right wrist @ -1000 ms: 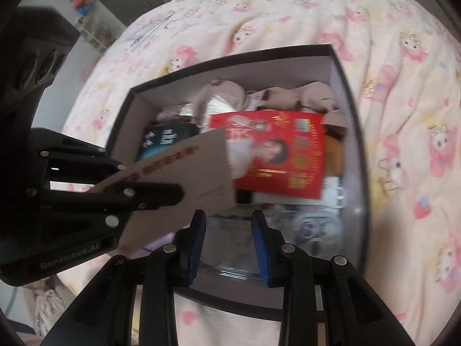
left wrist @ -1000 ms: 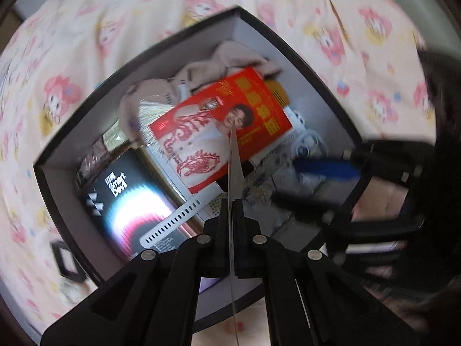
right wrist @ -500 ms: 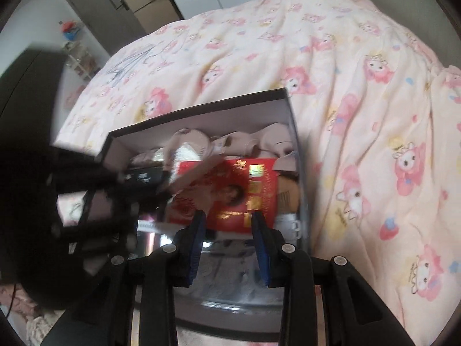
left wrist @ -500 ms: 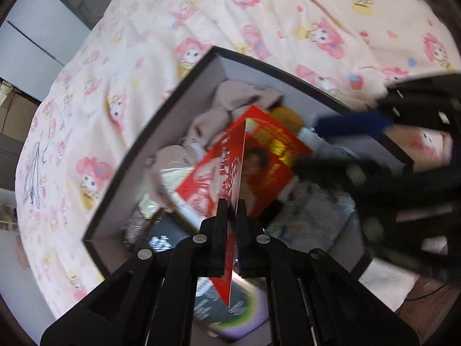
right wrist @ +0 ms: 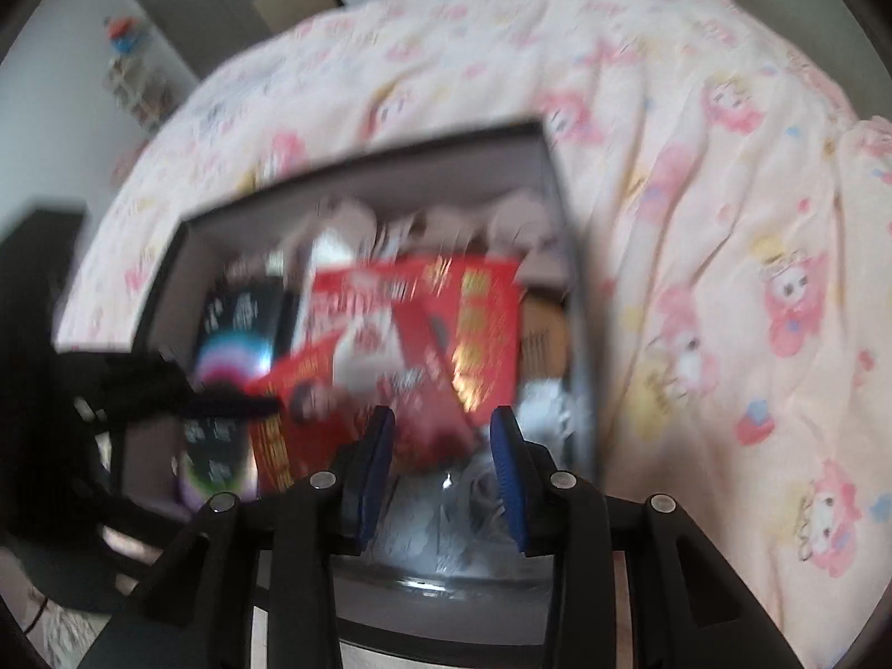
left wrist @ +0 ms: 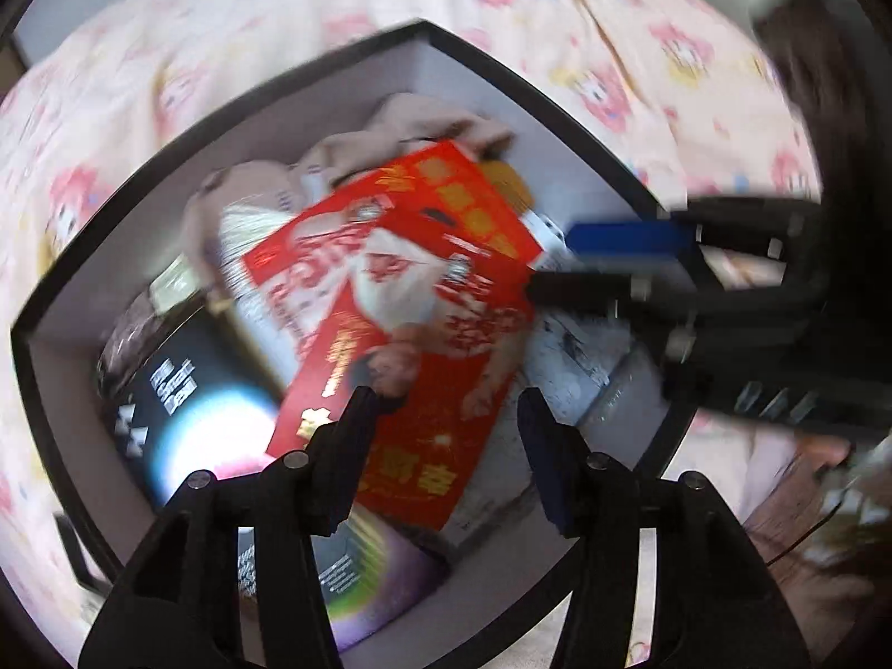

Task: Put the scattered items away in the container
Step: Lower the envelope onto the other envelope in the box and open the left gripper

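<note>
With red card (left wrist: 401, 334) dropped into box (left wrist: 423, 50), left gripper (left wrist: 446, 407) just opened, empty; right gripper (right wrist: 443, 435) apart, empty; nothing seen outside box.

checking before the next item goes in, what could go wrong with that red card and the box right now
1. The left gripper has just been opening; the red card lies loose and tilted over other items in the box, so it may slide or stick up.
2. The right gripper hangs close by with open jaws and could knock it.
</note>
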Motion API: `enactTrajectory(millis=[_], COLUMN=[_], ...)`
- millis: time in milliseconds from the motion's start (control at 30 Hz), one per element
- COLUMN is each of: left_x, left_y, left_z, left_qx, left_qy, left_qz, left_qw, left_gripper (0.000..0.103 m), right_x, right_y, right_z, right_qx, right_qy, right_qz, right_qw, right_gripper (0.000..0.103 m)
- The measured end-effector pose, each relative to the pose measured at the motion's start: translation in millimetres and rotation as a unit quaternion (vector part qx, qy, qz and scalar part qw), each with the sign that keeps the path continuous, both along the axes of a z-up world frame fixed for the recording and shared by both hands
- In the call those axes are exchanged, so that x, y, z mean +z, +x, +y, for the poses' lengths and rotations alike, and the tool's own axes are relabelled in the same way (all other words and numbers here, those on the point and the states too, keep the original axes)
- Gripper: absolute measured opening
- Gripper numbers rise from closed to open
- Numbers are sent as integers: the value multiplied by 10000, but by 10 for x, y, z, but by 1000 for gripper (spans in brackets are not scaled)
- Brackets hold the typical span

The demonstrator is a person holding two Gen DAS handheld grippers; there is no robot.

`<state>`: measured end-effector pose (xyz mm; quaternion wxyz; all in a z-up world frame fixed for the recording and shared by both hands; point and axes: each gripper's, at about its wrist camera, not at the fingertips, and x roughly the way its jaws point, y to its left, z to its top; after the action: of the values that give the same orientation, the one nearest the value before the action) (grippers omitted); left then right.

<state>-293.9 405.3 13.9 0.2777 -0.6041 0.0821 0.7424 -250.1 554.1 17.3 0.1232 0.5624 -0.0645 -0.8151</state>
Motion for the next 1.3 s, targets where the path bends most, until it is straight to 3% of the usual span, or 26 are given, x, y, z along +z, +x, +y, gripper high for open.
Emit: enactTrajectory(millis=[67, 167, 233, 333, 433, 533, 733, 833, 900, 1033, 1100, 1200, 1300], left_x=[30, 47, -49, -259, -229, -226, -116, -74, -91, -81, -24, 0, -179], left_y=[19, 69, 43, 7, -41, -128, -170, -192, -225, -345, -352, -284, -290], left_z=[-50, -113, -228, -440, -476, -473, -494, -432, -365, -284, -280, -269, -300], left_qx=[20, 270, 854, 1577, 1814, 2017, 2199, 2189, 2140, 2161, 2213, 2137, 1978], left_qy=[87, -109, -330, 16, 123, 239, 881, 986, 989, 1399, 1380, 1266, 877], left_qz=[-62, -46, -436, -1268, -1228, -1231, -1308, -1315, -1334, -1218, -1062, -1110, -1161], left_qw=[9999, 9996, 9948, 9793, 9756, 9714, 9627, 9618, 9626, 9586, 9595, 9623, 9694], left_gripper=[53, 53, 50, 39, 34, 35, 35, 35, 35, 35, 35, 35, 35], right_x=[-22, -29, -53, -106, -296, -346, -346, -350, -325, -199, -192, -270, -336], right_y=[15, -7, -30, -82, -160, -227, -307, -320, -332, -382, -417, -395, -393], right_z=[-83, -145, -190, -312, -437, -464, -438, -445, -443, -442, -471, -472, -445], right_qx=[96, 188, 294, 609, 861, 813, 743, 726, 672, 519, 535, 741, 767], right_qy=[131, 111, 212, 547, 701, 778, 432, 464, 480, 487, 560, 689, 571], right_qz=[106, 127, 106, 5, -405, -366, -470, -490, -429, -39, 14, -261, -431], right_qw=[9998, 9997, 9993, 9966, 9930, 9930, 9952, 9951, 9957, 9975, 9970, 9945, 9945], right_gripper=[33, 33, 33, 33, 34, 34, 34, 34, 34, 34, 34, 34, 34])
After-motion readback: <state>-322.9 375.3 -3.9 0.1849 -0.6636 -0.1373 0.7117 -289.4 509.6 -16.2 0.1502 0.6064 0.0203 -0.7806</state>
